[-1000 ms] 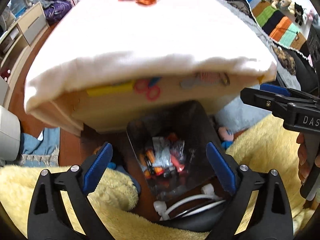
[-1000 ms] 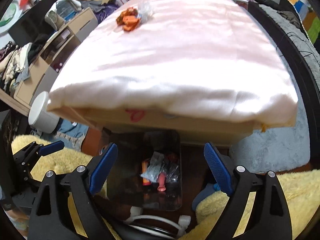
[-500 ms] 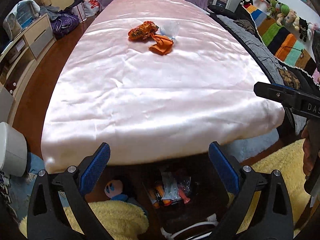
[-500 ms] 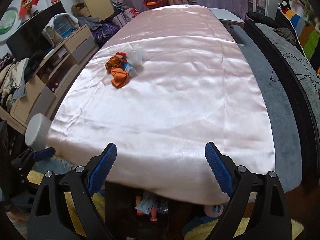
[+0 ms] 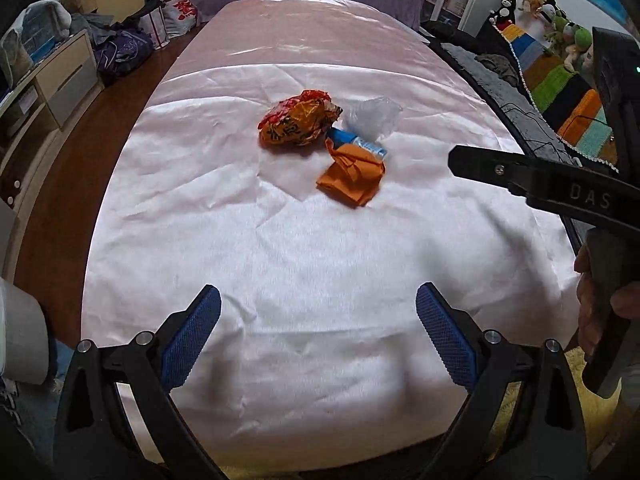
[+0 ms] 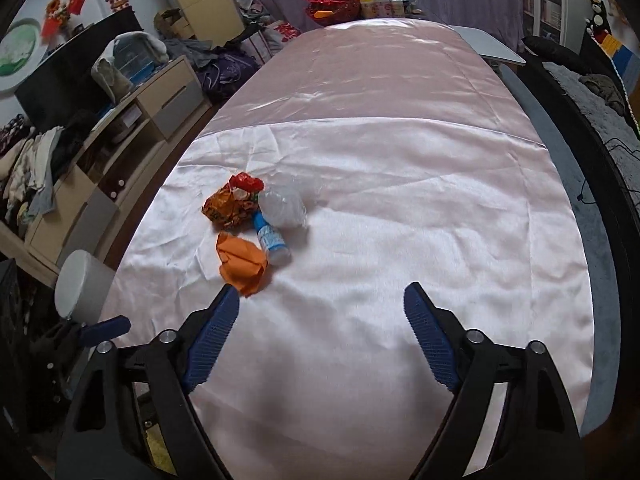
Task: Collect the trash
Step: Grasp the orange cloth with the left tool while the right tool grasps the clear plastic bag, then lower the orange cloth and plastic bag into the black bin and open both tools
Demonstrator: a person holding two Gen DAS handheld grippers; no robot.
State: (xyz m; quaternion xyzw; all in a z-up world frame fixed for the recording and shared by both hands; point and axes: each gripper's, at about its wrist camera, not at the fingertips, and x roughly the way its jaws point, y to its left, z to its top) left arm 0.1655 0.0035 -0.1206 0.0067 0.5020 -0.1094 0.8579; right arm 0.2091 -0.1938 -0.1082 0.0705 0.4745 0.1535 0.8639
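A small pile of trash lies on the pink satin tablecloth (image 5: 320, 264): a crumpled red-orange snack wrapper (image 5: 298, 122), an orange crumpled paper (image 5: 352, 174), a small blue-and-white bottle (image 5: 356, 142) and a clear plastic bag (image 5: 372, 116). In the right wrist view the wrapper (image 6: 232, 206), orange paper (image 6: 242, 266), bottle (image 6: 270, 240) and clear bag (image 6: 282, 204) lie ahead to the left. My left gripper (image 5: 318, 332) is open and empty above the table's near end. My right gripper (image 6: 320, 328) is open and empty; its body shows at the right of the left wrist view (image 5: 552, 188).
A white cylindrical bin (image 6: 82, 286) stands left of the table. A low cabinet (image 6: 132, 120) with clothes runs along the left wall. A red basket and bottles (image 6: 348, 2) sit at the table's far end. A dark sofa with a striped blanket (image 5: 560, 88) runs along the right.
Both grippers have risen from the trash bin under the table's near end to above the tabletop. The bin has dropped out of sight and the trash pile is closer.
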